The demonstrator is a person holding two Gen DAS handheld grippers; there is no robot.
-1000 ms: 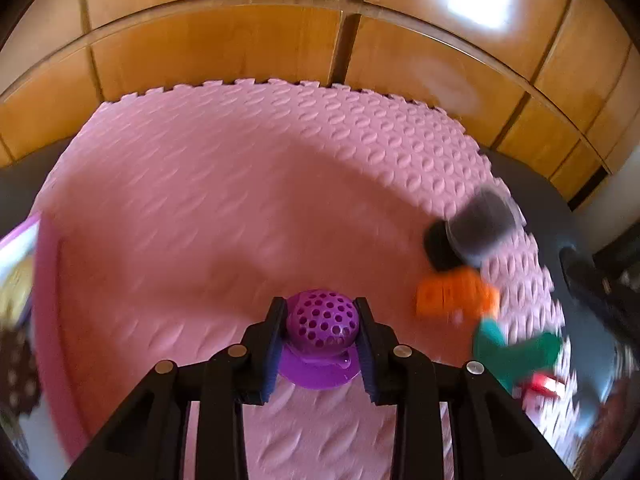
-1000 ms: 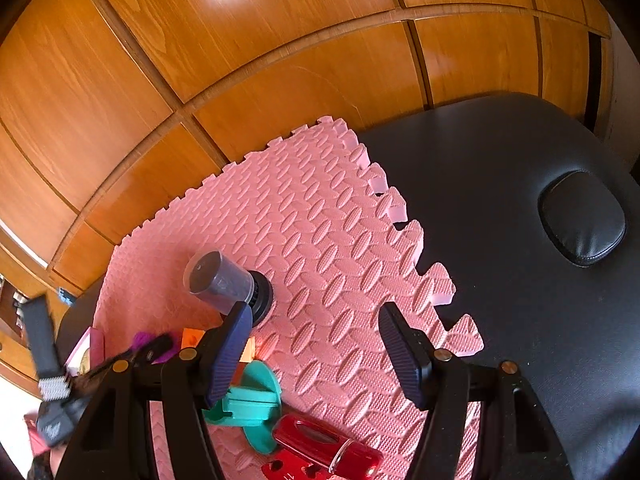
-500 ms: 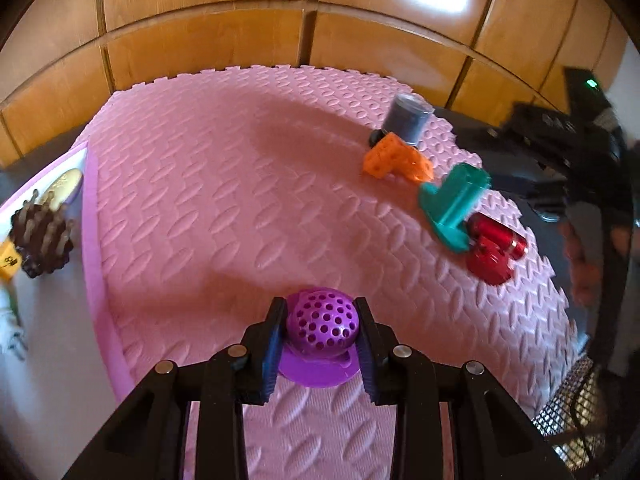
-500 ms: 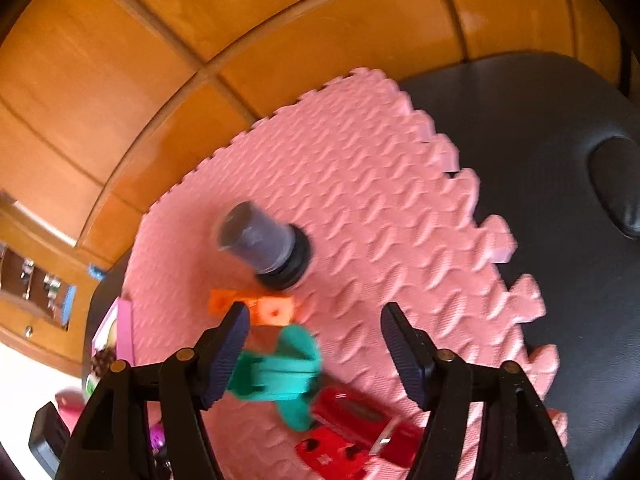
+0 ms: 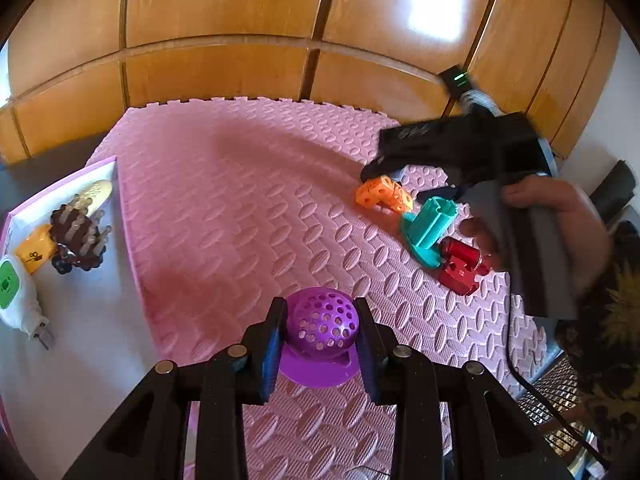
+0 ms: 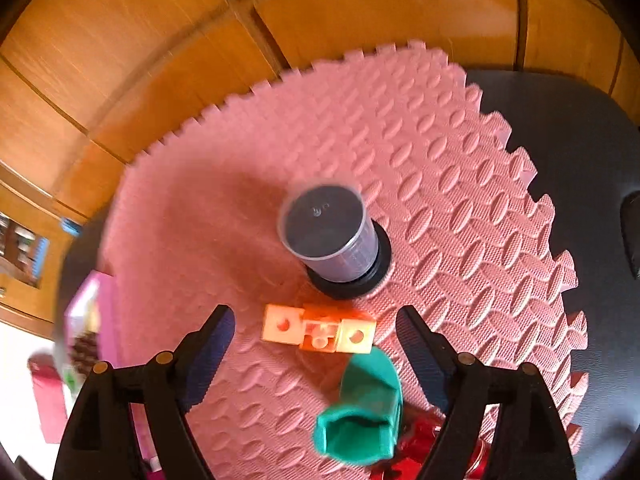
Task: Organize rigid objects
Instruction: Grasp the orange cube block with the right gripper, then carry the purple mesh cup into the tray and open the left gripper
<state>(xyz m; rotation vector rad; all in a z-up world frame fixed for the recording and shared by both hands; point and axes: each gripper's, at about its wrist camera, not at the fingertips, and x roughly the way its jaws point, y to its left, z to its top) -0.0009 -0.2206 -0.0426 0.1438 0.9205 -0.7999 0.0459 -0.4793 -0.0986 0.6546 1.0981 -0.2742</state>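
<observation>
Between the spread fingers of the right tongs (image 6: 316, 344), whose jaws have just been opening and grasp nothing, lies the orange block (image 6: 319, 333) on the pink foam mat (image 6: 420, 152). Its long axis runs across the gap, from finger to finger, with the grey cup (image 6: 330, 234) just beyond and the teal piece (image 6: 362, 412) nearer. The left tongs (image 5: 320, 334), clenched on the purple perforated dome (image 5: 320, 330), sit well apart, so the right hand is likely nearer.

Red piece (image 6: 416, 444) half hidden behind teal piece (image 6: 360, 420), blurred.
</observation>
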